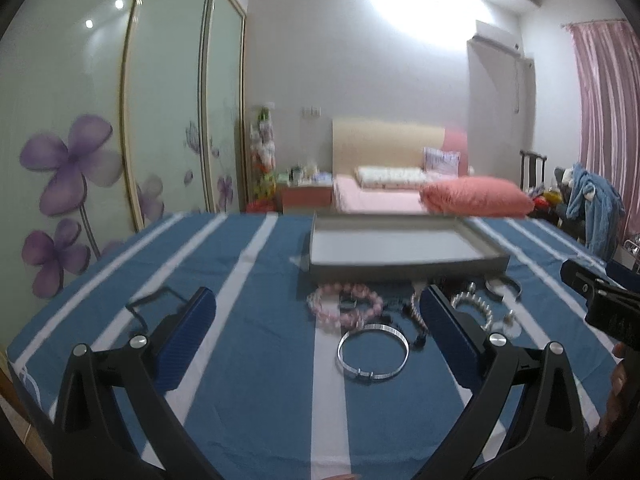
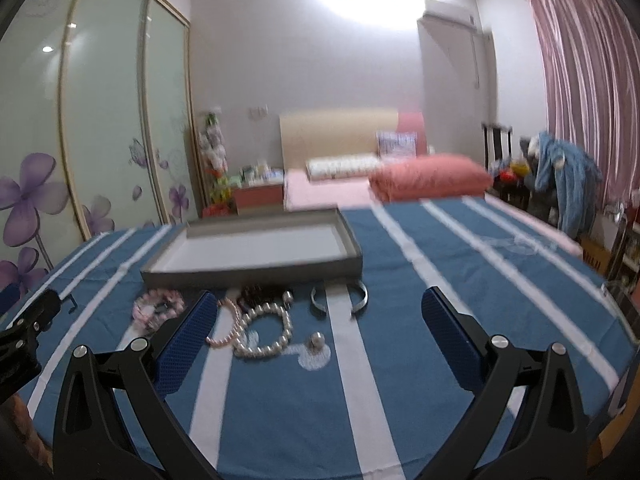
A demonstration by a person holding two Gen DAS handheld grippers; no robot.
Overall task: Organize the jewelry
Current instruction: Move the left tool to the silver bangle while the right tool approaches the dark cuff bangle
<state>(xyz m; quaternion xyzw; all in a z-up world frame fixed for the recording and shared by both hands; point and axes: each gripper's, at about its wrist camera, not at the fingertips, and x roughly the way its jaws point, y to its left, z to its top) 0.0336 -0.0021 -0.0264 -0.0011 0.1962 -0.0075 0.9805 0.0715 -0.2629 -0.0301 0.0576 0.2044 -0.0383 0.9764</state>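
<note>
A shallow grey tray (image 1: 404,269) with a pale floor sits on the blue striped cloth; it also shows in the right wrist view (image 2: 256,270). Jewelry lies in front of it: a pink bead bracelet (image 1: 345,305), a silver bangle (image 1: 373,353), a white pearl bracelet (image 2: 264,330), a pink pearl strand (image 2: 231,326), an open silver cuff (image 2: 339,295), dark beads (image 2: 260,294) and a small silver bead (image 2: 316,340). My left gripper (image 1: 318,300) is open above the cloth, with the bangle between its fingers. My right gripper (image 2: 319,300) is open, right of the pearls.
The table's blue-and-white cloth (image 1: 240,360) ends at the left edge near sliding wardrobe doors (image 1: 80,120) with purple flowers. A bed (image 1: 400,196) with a pink pillow lies behind. A chair with blue clothes (image 2: 560,176) and pink curtains stand at the right.
</note>
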